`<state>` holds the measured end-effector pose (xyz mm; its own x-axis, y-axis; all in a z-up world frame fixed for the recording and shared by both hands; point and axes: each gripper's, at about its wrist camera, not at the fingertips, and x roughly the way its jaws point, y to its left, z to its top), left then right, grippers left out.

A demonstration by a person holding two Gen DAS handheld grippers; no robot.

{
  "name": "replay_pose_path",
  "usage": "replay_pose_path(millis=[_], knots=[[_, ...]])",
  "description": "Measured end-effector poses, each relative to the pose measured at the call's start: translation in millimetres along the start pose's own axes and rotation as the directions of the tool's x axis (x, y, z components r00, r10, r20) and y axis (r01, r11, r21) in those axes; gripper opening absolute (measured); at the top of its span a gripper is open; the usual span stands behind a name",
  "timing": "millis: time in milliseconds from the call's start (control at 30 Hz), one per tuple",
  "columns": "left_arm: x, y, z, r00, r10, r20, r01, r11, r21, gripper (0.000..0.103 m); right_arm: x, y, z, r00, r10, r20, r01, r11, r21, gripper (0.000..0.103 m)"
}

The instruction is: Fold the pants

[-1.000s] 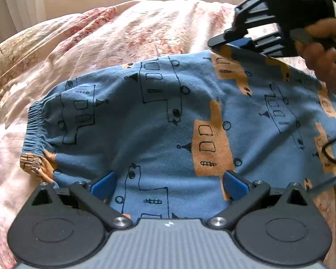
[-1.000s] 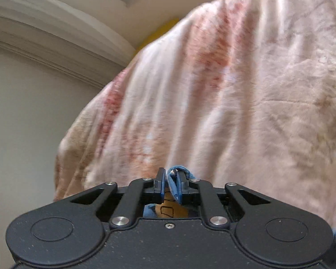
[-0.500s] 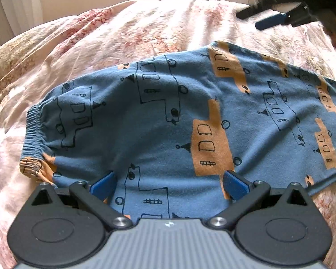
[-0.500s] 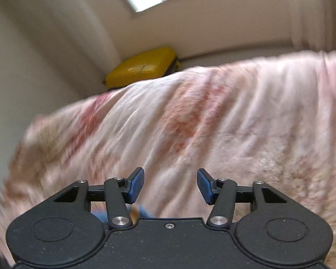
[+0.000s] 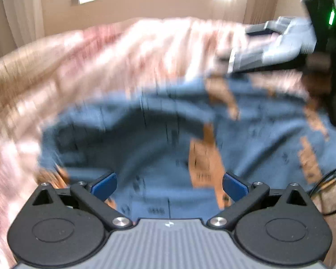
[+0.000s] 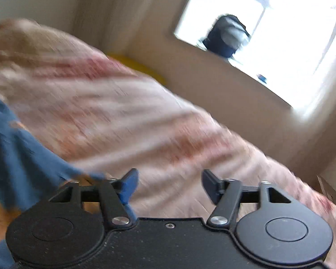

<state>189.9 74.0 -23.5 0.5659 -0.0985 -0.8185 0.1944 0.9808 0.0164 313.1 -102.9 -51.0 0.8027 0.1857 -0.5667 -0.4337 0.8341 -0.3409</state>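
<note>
My right gripper (image 6: 168,185), jaws just opened and empty, clears the blue pants (image 5: 168,139) spread on the bed (image 5: 123,51); my left gripper (image 5: 169,185) hovers apart, best regripping an edge squarely.

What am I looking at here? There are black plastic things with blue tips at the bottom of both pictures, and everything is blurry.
No robot here: a person holds a hand tool with a two-finger claw in each hand, and a small wide-angle camera on each tool looks out along its fingers. One picture comes from the left claw, the other from the right claw. The blur is from movement.

On the pink flowered bedspread lie blue children's pants with orange patches, which are being folded. The left claw hangs open above them. The right claw has just been opening; its blue fingers stand apart with nothing between them, and the pants lie off to its left. Neither claw holds anything.
</note>
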Motion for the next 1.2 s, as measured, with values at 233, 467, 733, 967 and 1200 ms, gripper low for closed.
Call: replay_pose_path(millis=[233, 467, 733, 967, 1200], knots=[[14.6, 57.4, 9.8, 0.989, 0.126, 0.072, -0.090, 0.924, -0.371, 0.102, -5.9, 9.5, -13.9, 0.997, 0.027, 0.076, -0.031, 0.998, 0.060, 0.092], [54.7, 45.4, 15.5, 0.949, 0.311, -0.046, -0.313, 0.920, -0.237, 0.102, 13.3, 54.4, -23.8, 1.000, 0.000, 0.029, 0.002, 0.996, -0.092, 0.096], [44.4, 52.9, 8.6, 0.964, 0.260, -0.065, -0.267, 0.920, -0.288, 0.102, -9.0, 18.2, -19.0, 0.983, -0.179, 0.042, 0.178, 0.984, 0.030, 0.099], [41.1, 53.2, 5.5, 0.967, 0.245, -0.064, -0.253, 0.921, -0.295, 0.102, -15.0, 50.5, -39.8, 0.996, -0.067, -0.064, 0.060, 0.991, -0.117, 0.102], [41.7, 52.7, 5.6, 0.965, 0.252, -0.068, -0.260, 0.922, -0.287, 0.102, -47.7, -9.0, -71.8, 0.931, -0.291, -0.222, 0.267, 0.955, -0.129, 0.102]])
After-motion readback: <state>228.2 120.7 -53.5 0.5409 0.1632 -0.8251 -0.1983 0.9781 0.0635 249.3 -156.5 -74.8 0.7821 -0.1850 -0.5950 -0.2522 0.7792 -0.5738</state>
